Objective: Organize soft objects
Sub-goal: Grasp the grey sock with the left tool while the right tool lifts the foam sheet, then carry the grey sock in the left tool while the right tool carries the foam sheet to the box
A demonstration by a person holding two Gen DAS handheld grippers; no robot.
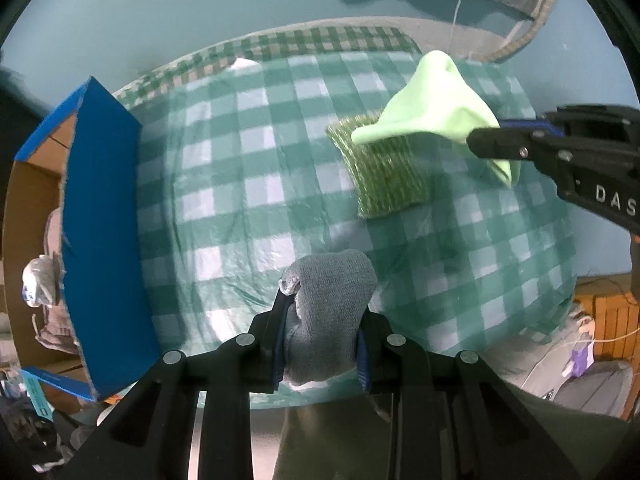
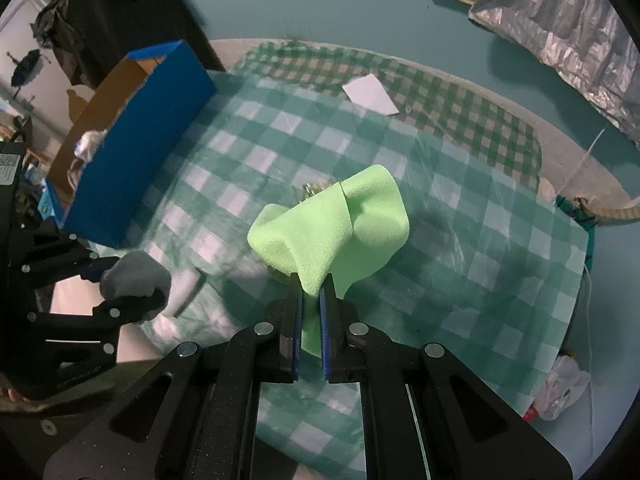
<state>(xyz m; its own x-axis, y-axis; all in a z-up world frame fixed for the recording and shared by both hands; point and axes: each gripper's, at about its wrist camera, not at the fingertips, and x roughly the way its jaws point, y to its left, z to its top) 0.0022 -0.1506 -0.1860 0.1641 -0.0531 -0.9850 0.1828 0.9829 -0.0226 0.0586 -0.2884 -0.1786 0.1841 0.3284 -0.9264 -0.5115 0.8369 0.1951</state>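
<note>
Two grips: both your hands hold cloths above the counter (image 2: 500, 248).
Left gripper (image 1: 322, 300): fingers clamp grey cloth (image 1: 328, 300), bunched, pointing forward.
Right gripper (image 2: 312, 292): fingers pinch green cloth (image 2: 332, 224), fanning away, over scrub pad (image 1: 384, 176).

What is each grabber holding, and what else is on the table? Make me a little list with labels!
left gripper: shut on a grey knitted cloth
right gripper: shut on a light green foam-like cloth, lifted off the table
still on table: a green-and-gold scouring pad, a white paper
table cover: green-and-white checked tablecloth
box: blue cardboard box, open, at the table's left edge, some pale soft things inside
</note>
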